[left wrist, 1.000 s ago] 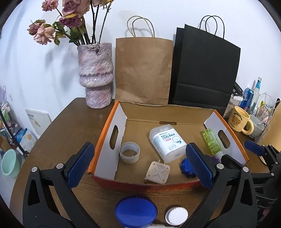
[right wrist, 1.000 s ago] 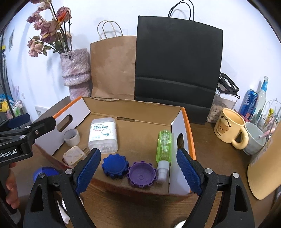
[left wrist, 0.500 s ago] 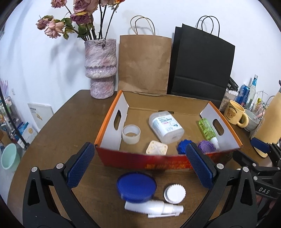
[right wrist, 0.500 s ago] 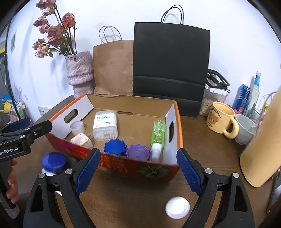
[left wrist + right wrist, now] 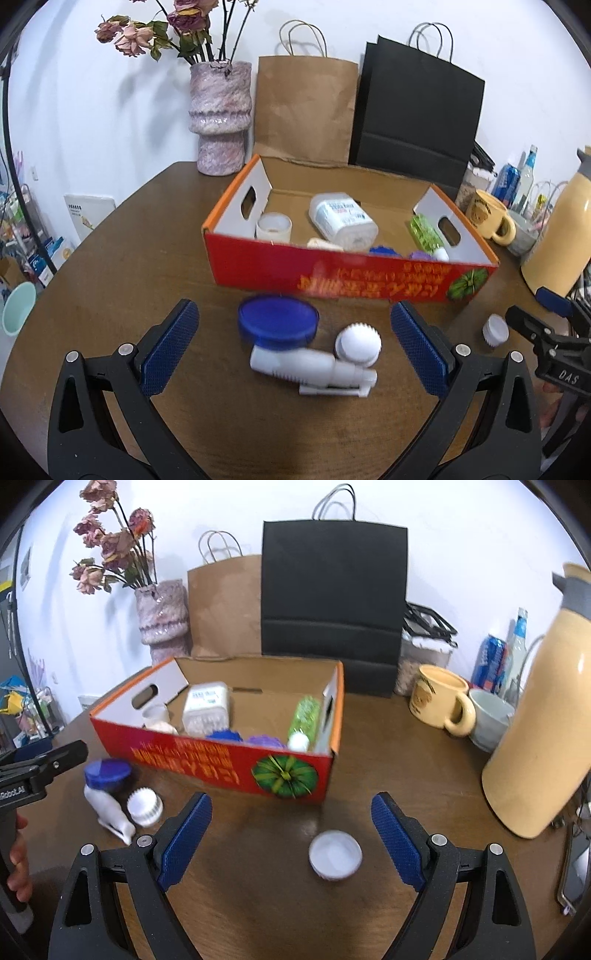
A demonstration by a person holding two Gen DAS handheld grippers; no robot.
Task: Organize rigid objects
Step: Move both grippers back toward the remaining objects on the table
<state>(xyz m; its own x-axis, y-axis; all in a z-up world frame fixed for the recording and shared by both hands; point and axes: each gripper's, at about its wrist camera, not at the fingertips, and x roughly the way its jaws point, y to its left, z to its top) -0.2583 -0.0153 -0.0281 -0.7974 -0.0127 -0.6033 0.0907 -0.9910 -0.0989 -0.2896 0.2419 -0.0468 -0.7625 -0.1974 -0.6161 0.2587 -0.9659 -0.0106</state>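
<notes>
The cardboard box is red outside with orange-yellow lettering and a green leafy emblem, white on its end flaps. In front of the box lie a blue lid, white ribbed caps and what seems a white spray head. Behind the box stands a mottled pink vase.

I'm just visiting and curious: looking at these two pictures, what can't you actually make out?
- Printing on the red box front: blurred in both views, unreadable.
- Blue lid and purple lid inside the box: mostly hidden by its front wall.
- Label on the white container: too small and blurred.
- Phone-like object, right wrist view: cut off by the edge.
- White spray head: blurred, nozzle detail unclear.
</notes>
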